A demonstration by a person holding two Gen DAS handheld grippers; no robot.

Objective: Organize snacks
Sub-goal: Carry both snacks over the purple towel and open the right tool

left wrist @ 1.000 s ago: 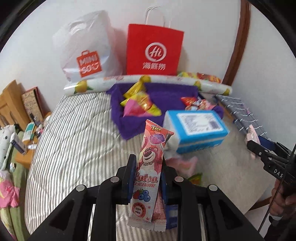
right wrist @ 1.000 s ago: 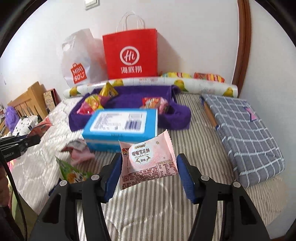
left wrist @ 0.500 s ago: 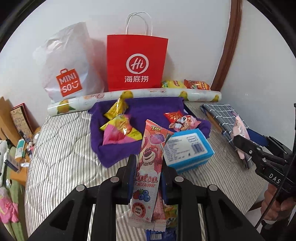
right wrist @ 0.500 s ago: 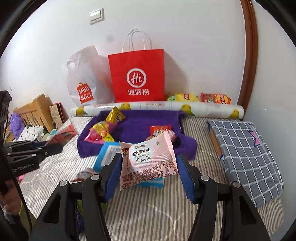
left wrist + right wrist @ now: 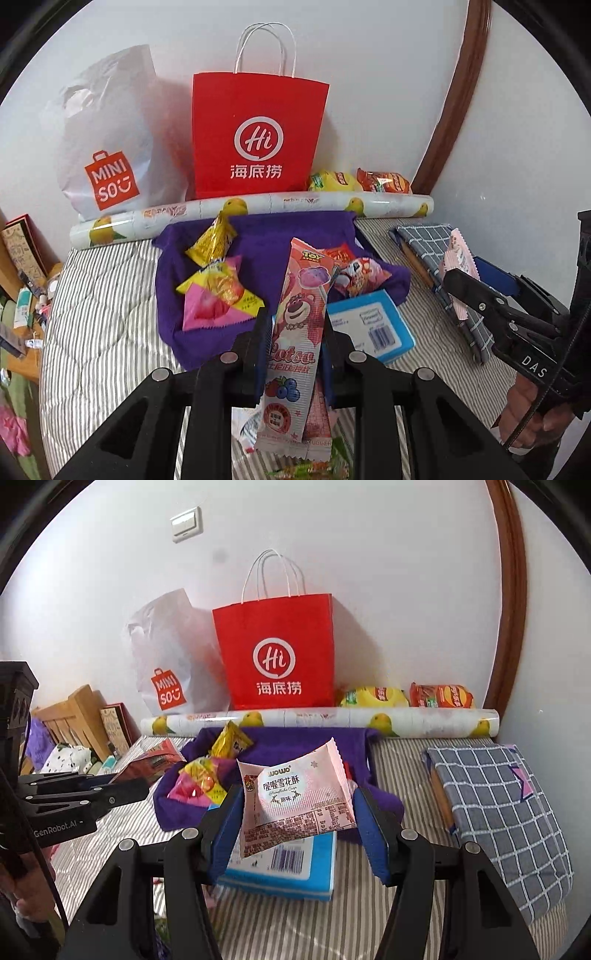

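The left gripper (image 5: 295, 332) is clenched on a long pink stick pack (image 5: 295, 332), held upright at the bottom middle of the frame. The right gripper (image 5: 295, 812) squeezes a flat pink pack (image 5: 295, 794) between its blue pads (image 5: 373, 834). Both have come up and closer to the purple cloth (image 5: 266, 236) since a second ago. The blue box (image 5: 373, 328) now sits lower in both views. The red bag (image 5: 277, 650) by the wall looks bigger.
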